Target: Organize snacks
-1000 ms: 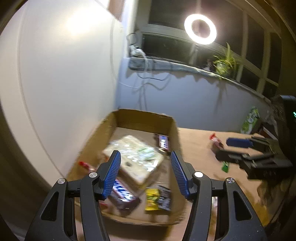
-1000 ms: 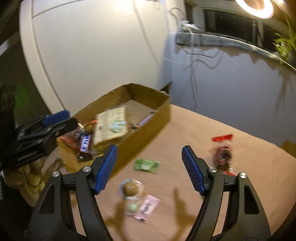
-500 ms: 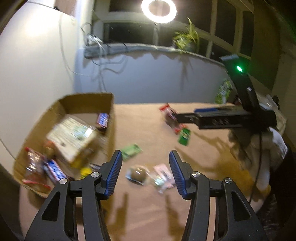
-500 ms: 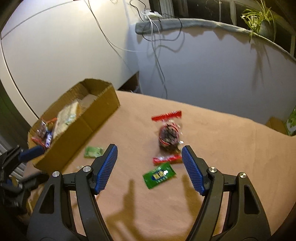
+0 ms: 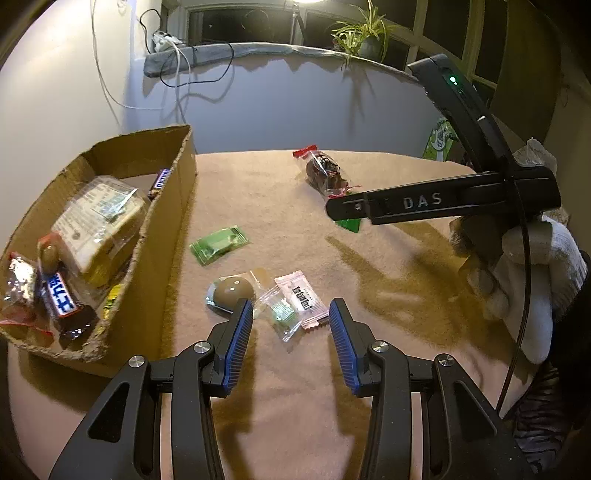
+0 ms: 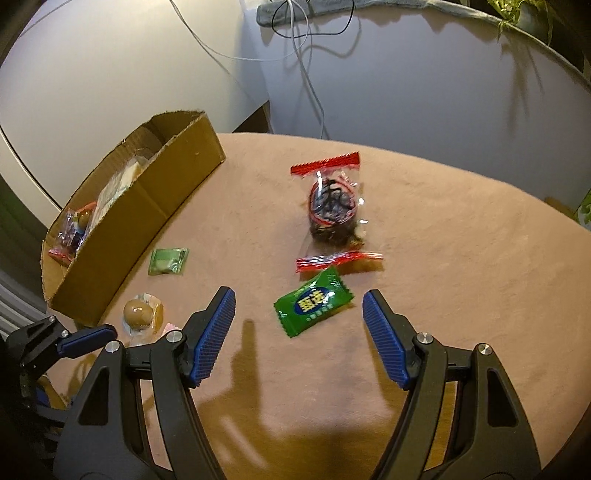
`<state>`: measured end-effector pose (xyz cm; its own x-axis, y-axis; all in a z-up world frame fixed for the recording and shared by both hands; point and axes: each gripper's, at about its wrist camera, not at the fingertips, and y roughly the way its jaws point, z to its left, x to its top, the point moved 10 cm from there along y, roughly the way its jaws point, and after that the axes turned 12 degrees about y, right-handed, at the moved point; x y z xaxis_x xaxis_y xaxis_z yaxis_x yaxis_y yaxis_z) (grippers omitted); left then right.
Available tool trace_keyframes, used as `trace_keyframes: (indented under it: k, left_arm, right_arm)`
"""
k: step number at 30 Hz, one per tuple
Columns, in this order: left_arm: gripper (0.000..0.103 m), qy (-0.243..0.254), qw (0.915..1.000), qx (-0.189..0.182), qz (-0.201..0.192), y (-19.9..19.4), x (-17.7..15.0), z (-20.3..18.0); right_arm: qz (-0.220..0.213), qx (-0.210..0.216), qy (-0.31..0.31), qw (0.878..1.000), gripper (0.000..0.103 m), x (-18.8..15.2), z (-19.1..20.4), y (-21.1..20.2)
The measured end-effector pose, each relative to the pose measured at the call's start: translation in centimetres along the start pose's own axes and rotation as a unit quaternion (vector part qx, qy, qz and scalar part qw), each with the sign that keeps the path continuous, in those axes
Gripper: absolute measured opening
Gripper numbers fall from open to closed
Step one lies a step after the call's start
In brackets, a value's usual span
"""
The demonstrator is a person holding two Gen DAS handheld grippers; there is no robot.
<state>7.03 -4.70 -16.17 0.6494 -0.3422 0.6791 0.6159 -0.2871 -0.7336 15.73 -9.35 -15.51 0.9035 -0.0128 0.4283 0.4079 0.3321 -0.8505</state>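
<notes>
The left gripper (image 5: 291,314) is held low over the tan surface (image 5: 388,280), fingers spread wide and nothing gripped. Just beyond its fingertips a cluster of three snacks is seen: a pink-and-white candy wrapper (image 5: 302,297), a small clear packet with green contents (image 5: 282,314) touching it on the left, and a brown egg in clear wrap (image 5: 233,291) near the left finger.

The right gripper (image 6: 298,306) is likewise held wide open and empty over the surface. A green candy packet with a blue label (image 6: 314,301) lies flat between and just beyond its fingertips. Just far of it, a red-edged bag of dark snack (image 6: 332,208) is seen, its lower red seal touching or nearly touching the green packet.

A pale green packet (image 5: 218,244) lies alone on the surface, between the egg and the cardboard box (image 5: 155,236). The box is placed at the left edge of the surface and already holds several items: a large clear-wrapped block (image 5: 98,225), a blue-and-white chocolate bar (image 5: 61,295), a second bar at the far wall (image 5: 160,179), and red-edged bags at the near end (image 5: 18,291).

In the left view, the right gripper is seen from the side, held in a white-gloved hand (image 5: 517,266). A potted plant (image 5: 364,35) stands on the far ledge.
</notes>
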Motion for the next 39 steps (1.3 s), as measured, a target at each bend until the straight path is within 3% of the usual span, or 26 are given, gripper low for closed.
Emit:
trace_keyframes:
  k: [6, 16, 24, 39]
  left_arm:
    - [0.037, -0.005, 0.9999, -0.003, 0.012, 1.0, -0.1, -0.1]
    - [0.023, 0.002, 0.9996, -0.002, 0.028, 2.4, -0.2, -0.2]
    - [0.022, 0.010, 0.9996, 0.004, 0.024, 2.5, -0.2, -0.2]
    - [0.022, 0.000, 1.0000, 0.004, -0.002, 0.8, 0.2, 0.2]
  right_arm:
    - [0.011, -0.004, 0.001, 1.000, 0.064, 0.0, 0.8, 1.6]
    - [-0.012, -0.064, -0.052, 0.997, 0.048, 0.0, 1.0, 2.1]
    - [-0.018, -0.062, -0.059, 0.996, 0.025, 0.0, 0.3, 1.4]
    - [-0.033, -0.028, -0.039, 0.998, 0.023, 0.0, -0.1, -0.6]
